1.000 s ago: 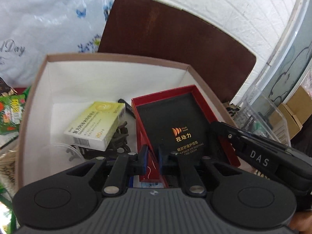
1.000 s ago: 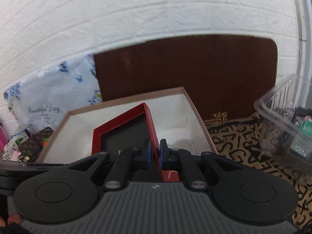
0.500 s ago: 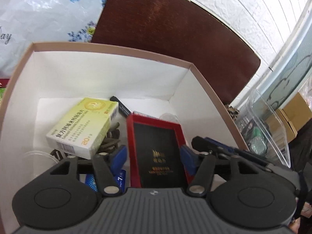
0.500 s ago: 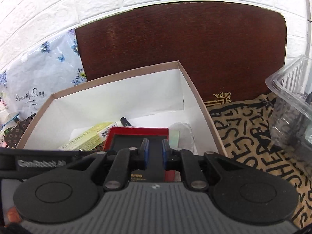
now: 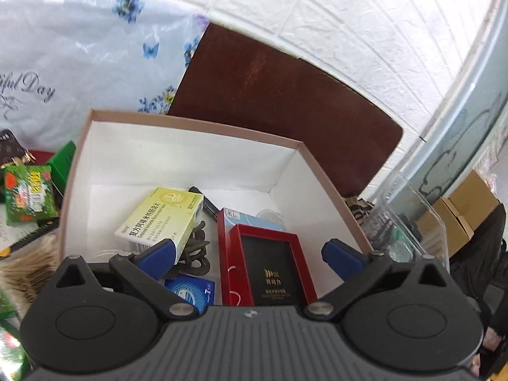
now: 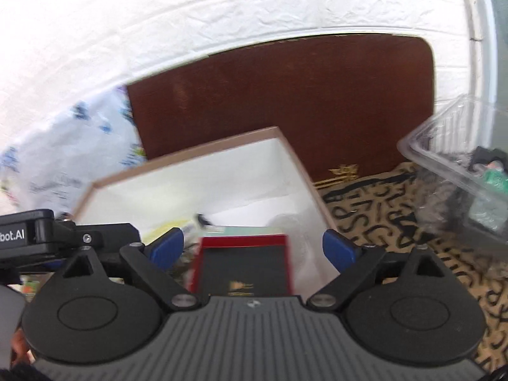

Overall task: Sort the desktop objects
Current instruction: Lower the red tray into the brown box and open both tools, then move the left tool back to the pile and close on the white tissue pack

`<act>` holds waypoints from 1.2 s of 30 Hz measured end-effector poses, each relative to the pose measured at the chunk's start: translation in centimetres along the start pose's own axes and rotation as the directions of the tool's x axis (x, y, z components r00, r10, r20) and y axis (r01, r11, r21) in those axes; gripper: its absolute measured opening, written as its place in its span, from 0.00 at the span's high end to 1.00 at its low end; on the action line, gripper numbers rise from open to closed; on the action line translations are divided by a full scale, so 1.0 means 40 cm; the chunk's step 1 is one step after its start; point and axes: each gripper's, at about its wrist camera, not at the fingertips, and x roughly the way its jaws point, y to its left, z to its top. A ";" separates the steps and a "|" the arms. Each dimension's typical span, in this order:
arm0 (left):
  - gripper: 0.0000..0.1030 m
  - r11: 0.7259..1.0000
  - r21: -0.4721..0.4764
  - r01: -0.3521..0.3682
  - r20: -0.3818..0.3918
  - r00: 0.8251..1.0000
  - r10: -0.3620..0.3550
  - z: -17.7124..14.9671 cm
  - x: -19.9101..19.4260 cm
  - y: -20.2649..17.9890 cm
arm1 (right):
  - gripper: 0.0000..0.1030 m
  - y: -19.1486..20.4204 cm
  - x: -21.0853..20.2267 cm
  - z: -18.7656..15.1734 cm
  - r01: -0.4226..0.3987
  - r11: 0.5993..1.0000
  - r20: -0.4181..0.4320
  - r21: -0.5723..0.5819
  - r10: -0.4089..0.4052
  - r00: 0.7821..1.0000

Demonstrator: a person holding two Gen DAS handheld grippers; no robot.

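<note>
Left tool [image 5: 250, 250]: jaws now spread wide, empty.
Right tool [image 6: 252, 246]: just let go, jaws wide apart.
Red case [image 5: 268, 270]: dropped flat inside box [image 5: 190, 127], beside yellow carton [image 5: 162, 219].
Meaning: case sorted; next item due.

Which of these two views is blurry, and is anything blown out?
Left wrist view: sharp, print on the yellow medicine box and red box readable. Right wrist view: motion-smeared, the white storage box rim streaked, the brick wall overexposed to near white.

red-framed black box [image 5: 268, 266], blue-tipped tongs [image 5: 254, 254]
</note>
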 end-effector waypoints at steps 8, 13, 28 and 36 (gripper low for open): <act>0.00 0.999 0.043 0.014 0.029 0.999 -0.015 -0.046 -0.103 -0.005 | 0.02 0.020 -0.078 -0.021 0.021 0.999 0.019 0.046 -0.022 1.000; 0.00 0.998 0.067 0.020 0.048 0.999 -0.023 -0.081 -0.181 0.005 | 0.02 0.062 -0.151 -0.036 0.005 0.998 0.048 0.059 -0.007 0.999; 0.00 0.989 0.148 0.007 0.116 0.993 -0.025 -0.270 -0.441 0.062 | 0.02 0.248 -0.330 -0.166 -0.060 0.998 0.071 -0.015 0.061 0.996; 0.00 0.989 0.138 -0.044 0.101 0.994 0.030 -0.371 -0.532 0.152 | 0.02 0.386 -0.380 -0.262 -0.157 0.976 0.036 -0.153 0.164 0.986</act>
